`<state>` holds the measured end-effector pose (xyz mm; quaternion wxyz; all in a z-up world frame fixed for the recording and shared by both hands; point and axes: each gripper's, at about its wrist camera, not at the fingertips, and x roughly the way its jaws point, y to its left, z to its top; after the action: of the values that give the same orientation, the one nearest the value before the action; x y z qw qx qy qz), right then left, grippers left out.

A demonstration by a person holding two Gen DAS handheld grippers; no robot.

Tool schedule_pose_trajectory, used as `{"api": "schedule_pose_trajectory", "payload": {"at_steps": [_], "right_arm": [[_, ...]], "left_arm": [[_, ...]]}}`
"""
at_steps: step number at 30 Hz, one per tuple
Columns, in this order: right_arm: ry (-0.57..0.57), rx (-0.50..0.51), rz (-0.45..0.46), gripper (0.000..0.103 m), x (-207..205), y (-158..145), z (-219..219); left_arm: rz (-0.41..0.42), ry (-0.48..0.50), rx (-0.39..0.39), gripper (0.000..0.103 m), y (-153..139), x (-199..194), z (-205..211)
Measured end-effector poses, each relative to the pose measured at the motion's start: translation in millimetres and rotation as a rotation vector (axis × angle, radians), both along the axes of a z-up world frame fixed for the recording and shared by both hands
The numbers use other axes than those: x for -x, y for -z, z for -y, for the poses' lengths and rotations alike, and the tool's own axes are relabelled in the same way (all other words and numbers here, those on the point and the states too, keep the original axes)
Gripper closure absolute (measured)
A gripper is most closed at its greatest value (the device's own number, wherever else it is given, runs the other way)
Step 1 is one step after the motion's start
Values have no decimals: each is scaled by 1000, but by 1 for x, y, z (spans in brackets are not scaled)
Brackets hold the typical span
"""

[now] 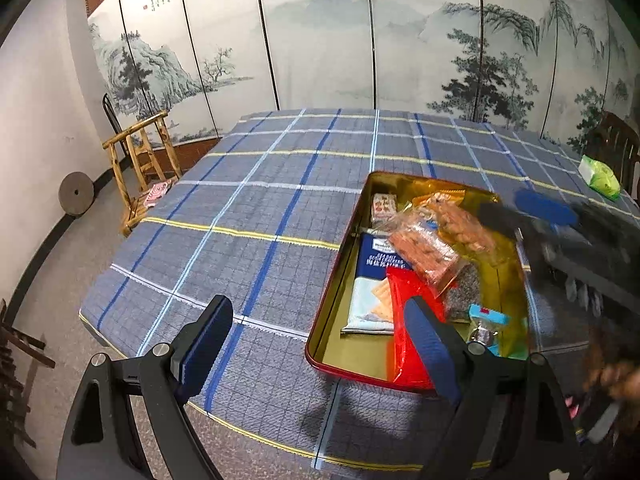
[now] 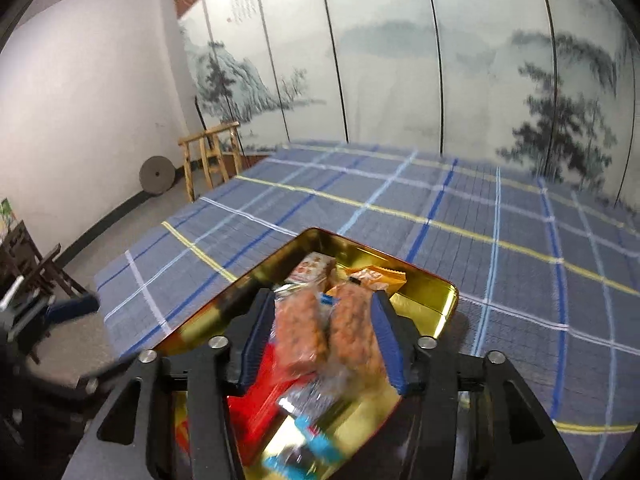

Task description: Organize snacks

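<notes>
A red tin with a gold inside (image 1: 332,296) lies on the plaid tablecloth and holds several snack packs: a dark blue cracker pack (image 1: 374,264), a red pack (image 1: 408,308), clear bags of orange-brown snacks (image 1: 428,248). My left gripper (image 1: 316,340) is open and empty at the tin's near left corner. My right gripper (image 2: 320,340) hovers over the tin (image 2: 432,292), its jaws set around two clear bags of orange-brown snacks (image 2: 348,332); the view is blurred. The right gripper also shows blurred in the left wrist view (image 1: 532,212).
A green and white pack (image 1: 600,176) lies at the table's far right edge. A wooden chair (image 1: 140,160) stands off the table's left side, with a stone wheel (image 1: 76,194) against the wall. A painted folding screen runs behind the table.
</notes>
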<state>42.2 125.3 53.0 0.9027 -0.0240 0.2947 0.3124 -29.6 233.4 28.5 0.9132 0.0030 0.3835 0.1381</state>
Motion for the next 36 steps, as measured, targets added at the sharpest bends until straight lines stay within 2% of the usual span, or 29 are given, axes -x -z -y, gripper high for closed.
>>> {"api": "schedule_pose_trajectory", "payload": {"at_steps": [3, 5, 7, 12, 14, 19, 28, 36], "right_arm": [[23, 18, 77, 39, 30, -4, 6], [52, 12, 127, 32, 49, -8, 13], [71, 5, 167, 24, 63, -12, 20], [106, 3, 257, 17, 93, -25, 33], [106, 2, 272, 16, 100, -29, 36], [105, -6, 287, 15, 114, -36, 44], [90, -19, 318, 15, 135, -43, 49], [98, -41, 350, 12, 149, -48, 54]], "left_arm": [[46, -9, -12, 17, -8, 10, 3], [68, -17, -22, 8, -11, 16, 5], [92, -29, -28, 6, -16, 22, 8], [134, -16, 41, 5, -28, 36, 9], [145, -16, 75, 5, -33, 41, 7], [181, -41, 97, 5, -46, 55, 6], [202, -58, 68, 4, -56, 72, 12], [251, -62, -6, 3, -66, 86, 29]]}}
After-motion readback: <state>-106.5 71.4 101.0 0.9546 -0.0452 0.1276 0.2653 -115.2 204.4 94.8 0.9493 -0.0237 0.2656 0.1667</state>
